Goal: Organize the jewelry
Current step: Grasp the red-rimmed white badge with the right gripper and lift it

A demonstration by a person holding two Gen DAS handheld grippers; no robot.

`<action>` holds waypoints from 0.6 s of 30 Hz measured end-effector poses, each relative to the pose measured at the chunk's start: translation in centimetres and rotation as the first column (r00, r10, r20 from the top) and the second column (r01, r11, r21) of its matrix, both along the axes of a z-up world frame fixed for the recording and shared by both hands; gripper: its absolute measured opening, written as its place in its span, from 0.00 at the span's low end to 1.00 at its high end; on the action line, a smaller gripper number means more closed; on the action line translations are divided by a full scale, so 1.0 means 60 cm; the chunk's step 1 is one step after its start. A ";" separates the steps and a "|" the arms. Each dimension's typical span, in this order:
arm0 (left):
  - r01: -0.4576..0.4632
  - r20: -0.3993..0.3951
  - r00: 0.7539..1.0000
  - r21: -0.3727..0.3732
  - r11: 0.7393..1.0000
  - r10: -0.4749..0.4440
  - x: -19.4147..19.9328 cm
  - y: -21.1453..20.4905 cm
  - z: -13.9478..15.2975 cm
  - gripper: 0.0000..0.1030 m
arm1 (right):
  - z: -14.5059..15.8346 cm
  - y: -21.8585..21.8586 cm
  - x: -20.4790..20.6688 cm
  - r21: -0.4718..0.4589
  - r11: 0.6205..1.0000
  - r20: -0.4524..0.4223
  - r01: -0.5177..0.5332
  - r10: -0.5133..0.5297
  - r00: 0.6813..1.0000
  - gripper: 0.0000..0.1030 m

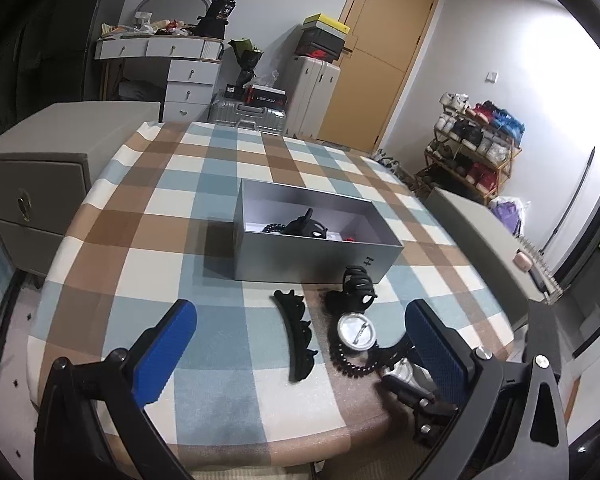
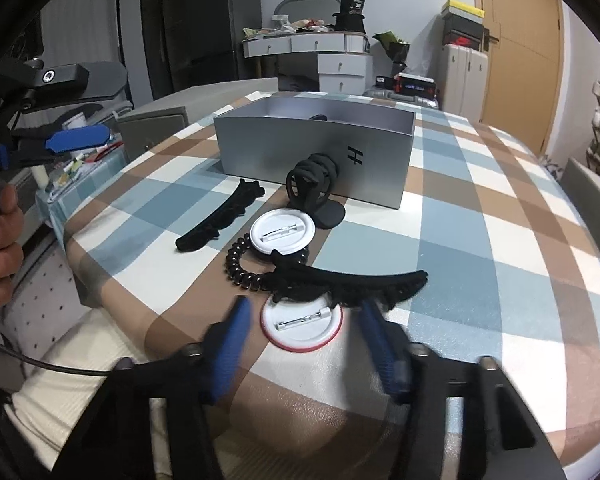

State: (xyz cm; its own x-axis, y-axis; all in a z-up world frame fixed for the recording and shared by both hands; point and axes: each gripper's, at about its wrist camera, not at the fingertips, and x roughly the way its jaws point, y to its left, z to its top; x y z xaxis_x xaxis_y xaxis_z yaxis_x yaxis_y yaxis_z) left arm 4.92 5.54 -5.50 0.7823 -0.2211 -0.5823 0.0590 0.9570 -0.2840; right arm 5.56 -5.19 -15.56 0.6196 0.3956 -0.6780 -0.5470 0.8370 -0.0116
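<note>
Between the blue fingers (image 2: 236,340) of the right gripper (image 2: 306,330) lies a round pin badge with a red rim (image 2: 302,326), back side up, flat on the checked tablecloth (image 2: 480,240). The jaws are partly spread and stand to either side of the badge; the fingers are blurred, and a narrow gap shows between each one and the badge rim, so nothing is pinched. Just beyond the fingertips a long black hair clip (image 2: 348,282) lies crosswise, its edge touching the badge's far rim. Past it sit a black spiral hair tie (image 2: 238,270) and a second white pin badge (image 2: 280,232) that overlaps the tie. Further out stands a black claw clip (image 2: 314,184), close against the front wall of an open grey box (image 2: 280,148). Left of these lies another long black clip (image 2: 220,216).

The left gripper (image 1: 300,344) hangs above the near table edge with its blue fingers (image 1: 168,352) spread wide and empty, the same pieces lying on the cloth between and beyond them. Inside the box (image 1: 320,260), dark pieces already rest.
</note>
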 end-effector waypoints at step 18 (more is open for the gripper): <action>0.137 -0.198 0.972 0.028 0.990 -0.128 0.064 -0.064 -0.050 0.99 | 0.042 -0.084 -0.031 0.189 0.982 0.023 -0.001 -0.004 1.000 0.39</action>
State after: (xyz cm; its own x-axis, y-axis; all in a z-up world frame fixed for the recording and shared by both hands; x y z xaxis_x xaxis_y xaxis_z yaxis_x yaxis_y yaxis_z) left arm 8.74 1.71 -8.52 0.6179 -0.2876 -0.7318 0.1334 0.9556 -0.2629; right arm 3.70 -10.22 -13.02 0.6347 0.5145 -0.5766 -0.5473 0.8260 0.1347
